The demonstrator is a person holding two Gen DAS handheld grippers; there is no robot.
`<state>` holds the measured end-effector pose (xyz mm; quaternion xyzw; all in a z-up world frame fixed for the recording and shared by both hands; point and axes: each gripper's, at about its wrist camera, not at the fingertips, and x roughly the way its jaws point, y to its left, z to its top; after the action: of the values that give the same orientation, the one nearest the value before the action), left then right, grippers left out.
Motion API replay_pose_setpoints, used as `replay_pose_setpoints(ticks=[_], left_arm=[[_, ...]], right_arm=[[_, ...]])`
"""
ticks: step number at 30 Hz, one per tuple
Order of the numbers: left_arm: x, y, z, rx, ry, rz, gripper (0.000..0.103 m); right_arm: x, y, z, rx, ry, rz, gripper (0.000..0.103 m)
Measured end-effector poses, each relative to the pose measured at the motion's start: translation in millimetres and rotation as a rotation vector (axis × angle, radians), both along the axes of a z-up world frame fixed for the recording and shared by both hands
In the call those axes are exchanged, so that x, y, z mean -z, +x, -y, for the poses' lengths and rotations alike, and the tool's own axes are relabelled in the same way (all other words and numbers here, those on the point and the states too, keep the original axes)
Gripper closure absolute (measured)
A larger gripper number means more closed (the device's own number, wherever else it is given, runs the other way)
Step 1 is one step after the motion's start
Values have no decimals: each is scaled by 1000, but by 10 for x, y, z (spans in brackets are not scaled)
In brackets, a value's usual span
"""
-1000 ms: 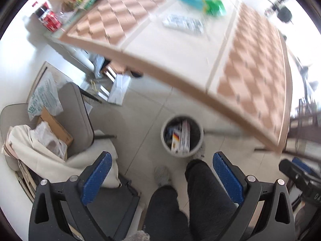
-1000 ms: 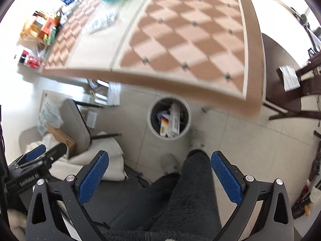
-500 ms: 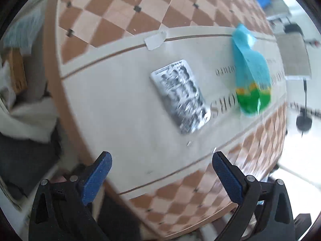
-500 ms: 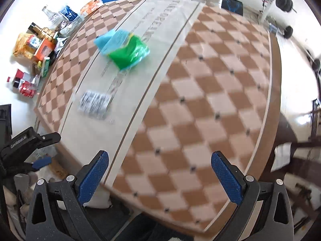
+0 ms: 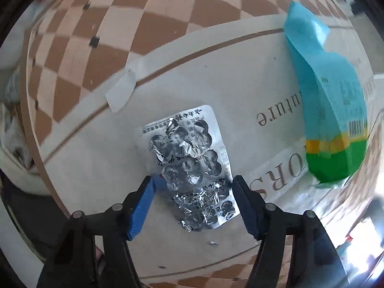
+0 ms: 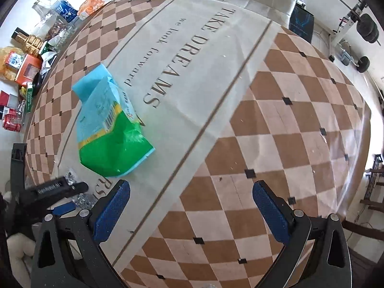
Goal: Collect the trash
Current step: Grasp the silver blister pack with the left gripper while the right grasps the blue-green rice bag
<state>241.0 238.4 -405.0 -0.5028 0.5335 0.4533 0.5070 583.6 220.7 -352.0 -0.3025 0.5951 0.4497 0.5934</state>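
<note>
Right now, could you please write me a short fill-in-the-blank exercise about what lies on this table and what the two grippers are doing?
1. The left gripper is closing around a silver ____ pack.
2. The blue bag has a ____ lower end.
3. The right gripper holds ____.
4. The tablecloth has a brown and cream ____ pattern.

Missing words: blister; green; nothing; checkered

Left gripper (image 5: pixel 192 180) jaws closing around silver blister pack (image 5: pixel 192 168) on tablecloth (image 5: pixel 96 168); blue-green bag (image 5: pixel 336 120) beside.
</note>
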Motion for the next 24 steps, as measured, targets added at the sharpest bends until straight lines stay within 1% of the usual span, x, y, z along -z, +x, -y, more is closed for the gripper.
replay_pose_setpoints(ticks=[1,2,3,4,5,6,7,10,12,13,16,17,18,19,20,21,22,23,24], left_arm=[[-11,7,26,65,17,-21,40],[-21,1,41,107,27,-28,40],[-37,-29,54,151,42,-57,40],[-45,-65,59,178,56,-90,40],[-42,-113,60,191,61,-101,40],[-30,-164,54,183,54,-87,39],[-21,-244,40,154,39,-55,40],[1,-424,7,75,4,-1,40],[-6,-467,17,72,7,-4,40],[-17,-498,24,70,10,-1,43],[-53,-510,55,85,25,-14,44],[-52,-491,99,92,28,-15,44],[-60,-504,113,97,28,-9,44],[-78,-504,126,100,34,-7,47],[-76,-439,145,103,43,-7,50],[-124,-453,151,109,54,-4,52],[-163,-431,122,114,56,4,59],[-190,-276,69,121,56,13,64],[-210,-279,70,128,56,18,65]], right_arm=[[-8,-43,-82,-22,6,-7,0],[4,-93,-217,-57,10,-12,0],[18,-166,-330,-91,10,-13,0],[37,-244,-454,-125,6,-9,0],[61,-327,-562,-155,2,-2,0],[98,-415,-676,-186,-4,3,0],[134,-498,-773,-214,-11,5,0],[313,-800,-1057,-318,-57,22,0],[400,-949,-1158,-361,-83,40,0],[443,-1003,-1190,-373,-97,43,0],[530,-1063,-1189,-356,-123,56,1],[524,-1055,-1158,-343,-107,40,10],[521,-1044,-1125,-329,-98,17,25],[516,-1018,-1083,-310,-96,0,35],[498,-983,-1036,-289,-90,-3,49],[477,-950,-991,-285,-66,-4,58],[448,-901,-933,-266,-52,-10,61],[427,-849,-878,-247,-42,-27,64],[410,-800,-824,-231,-35,-44,67]])
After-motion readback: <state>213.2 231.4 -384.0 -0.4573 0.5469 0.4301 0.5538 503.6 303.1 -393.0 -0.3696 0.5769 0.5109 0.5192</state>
